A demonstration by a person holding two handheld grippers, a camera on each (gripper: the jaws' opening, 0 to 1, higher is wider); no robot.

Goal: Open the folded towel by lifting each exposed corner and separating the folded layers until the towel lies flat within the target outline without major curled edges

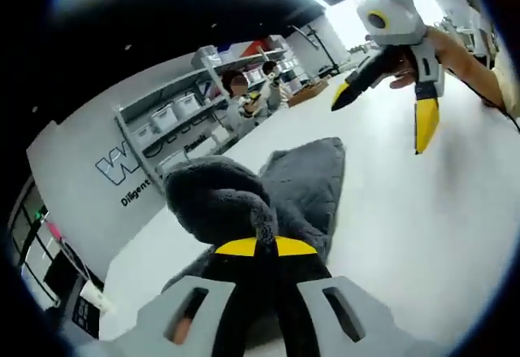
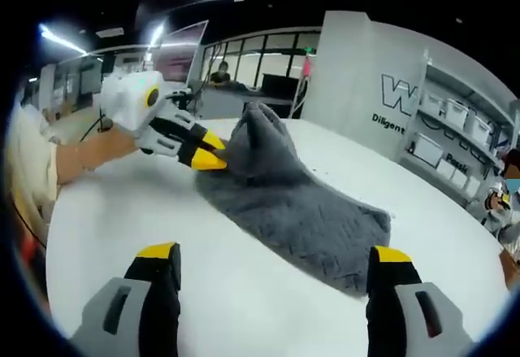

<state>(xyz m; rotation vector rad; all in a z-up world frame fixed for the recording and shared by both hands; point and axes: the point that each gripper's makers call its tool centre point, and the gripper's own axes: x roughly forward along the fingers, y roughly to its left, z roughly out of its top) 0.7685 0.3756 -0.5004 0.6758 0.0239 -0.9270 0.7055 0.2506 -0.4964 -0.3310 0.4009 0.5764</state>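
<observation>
Left tool (image 1: 266,245), bottom centre, pinches a raised fold of the grey plush towel (image 1: 305,182). Right tool (image 2: 272,263), jaws spread, hovers above the white surface (image 2: 244,292).

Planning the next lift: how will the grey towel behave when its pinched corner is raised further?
Probably floppy: the towel already bunches and droops around the left gripper. Its thick pile suggests some weight, so the rest would likely drag across the white table rather than rise flat.
</observation>
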